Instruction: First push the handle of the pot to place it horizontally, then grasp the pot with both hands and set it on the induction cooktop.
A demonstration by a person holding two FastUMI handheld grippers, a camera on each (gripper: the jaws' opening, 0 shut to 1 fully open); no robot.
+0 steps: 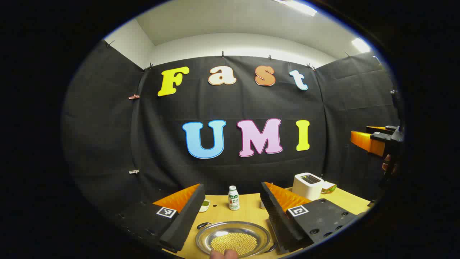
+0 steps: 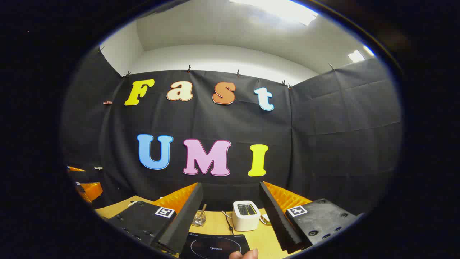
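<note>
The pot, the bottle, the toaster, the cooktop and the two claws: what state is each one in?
Pot: on the table, lid off, yellow grains inside.
Bottle: upright, cap on.
Toaster: upright on the table, slots up.
Cooktop: flat on the table, nothing on the part in view.
Left claw: open, holding nothing.
Right claw: open, holding nothing.

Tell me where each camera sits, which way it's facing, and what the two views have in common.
Left gripper view: rides the left gripper, facing the wall over the pot and bottle; its own open fingers and a fingertip show, with the right gripper far right.
Right gripper view: rides the right gripper, facing the wall over the cooktop; open fingers show.
Shared: toaster, table.
</note>
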